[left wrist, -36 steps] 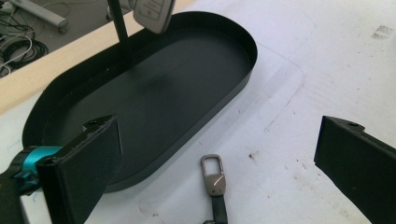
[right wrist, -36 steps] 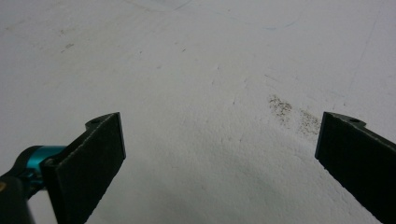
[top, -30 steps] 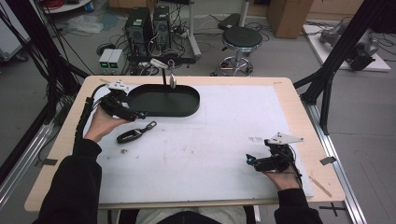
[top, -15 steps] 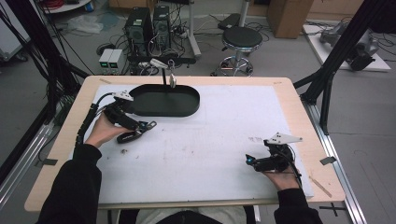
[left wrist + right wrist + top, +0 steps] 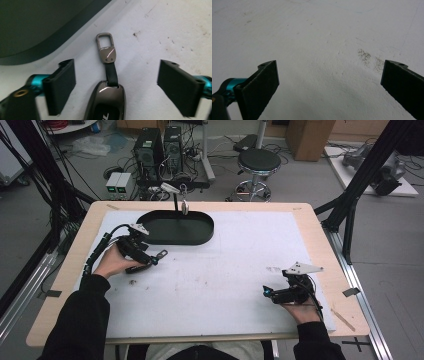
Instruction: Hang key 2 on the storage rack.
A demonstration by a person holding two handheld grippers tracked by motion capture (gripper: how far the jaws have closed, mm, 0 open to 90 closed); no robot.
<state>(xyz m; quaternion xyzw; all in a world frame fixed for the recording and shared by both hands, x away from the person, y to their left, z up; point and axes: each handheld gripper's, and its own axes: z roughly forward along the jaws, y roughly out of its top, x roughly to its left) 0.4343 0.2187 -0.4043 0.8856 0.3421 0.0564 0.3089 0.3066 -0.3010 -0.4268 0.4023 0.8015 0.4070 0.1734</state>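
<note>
**Left gripper closing in on key fob beside tray**

While the left gripper point(image 5: 150, 260) sits low over the white mat point(image 5: 235, 270), its jaws have just been closing but are open: the key fob point(image 5: 107, 102) lies between them with clear mat on either side, pads not touching it. Fob rests flat on the mat just beside the rim of the dark oval tray point(image 5: 176, 227), strap and metal clip point(image 5: 105, 47) pointing out ahead of the jaws. Straddling the fob's body looks like a setup for a side pinch, likely to lift it toward the tray, judging by how close the two are.

Right gripper point(image 5: 272, 294) is parked well apart near the table's right edge, jaws wide open over bare mat, holding nothing; probably just waiting.

Hard to read: fob's lower end is cut off at the bottom of the left gripper view, lettering on it not legible. In the high view the hand and gripper cover most of the fob. Tray contents can't be made out.
</note>
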